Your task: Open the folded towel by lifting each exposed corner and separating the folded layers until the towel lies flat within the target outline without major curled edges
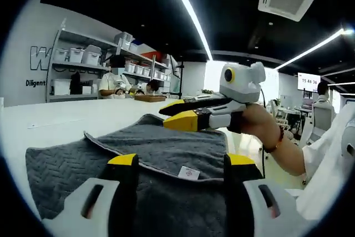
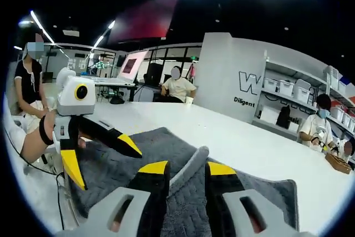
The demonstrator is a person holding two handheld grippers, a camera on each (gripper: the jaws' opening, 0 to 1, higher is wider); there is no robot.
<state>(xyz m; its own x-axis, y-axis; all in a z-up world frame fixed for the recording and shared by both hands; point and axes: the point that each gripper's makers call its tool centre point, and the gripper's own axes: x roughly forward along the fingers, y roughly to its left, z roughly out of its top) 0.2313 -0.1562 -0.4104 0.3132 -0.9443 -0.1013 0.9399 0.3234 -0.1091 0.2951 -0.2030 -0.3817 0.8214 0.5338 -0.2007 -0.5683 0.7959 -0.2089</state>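
A dark grey quilted towel (image 1: 72, 165) lies partly folded on the white table (image 1: 61, 117); a small white label (image 1: 188, 172) shows on it. My left gripper (image 1: 181, 162) hovers just over the near part with its jaws wide apart and nothing between them. In the right gripper view it hangs open above the towel's left side (image 2: 105, 166). A hand brings my right gripper (image 1: 167, 115) in from the right at the raised far fold. Its jaws (image 2: 187, 169) are shut on the towel's hemmed edge (image 2: 186, 178), which stands up between them.
Shelves with white bins (image 1: 77, 56) line the far wall, with people sitting beyond the table and a brown tray (image 1: 150, 97) there. A person (image 2: 30, 87) stands at the table's left end, another sits behind (image 2: 178, 87). Bare table (image 2: 249, 142) lies past the towel.
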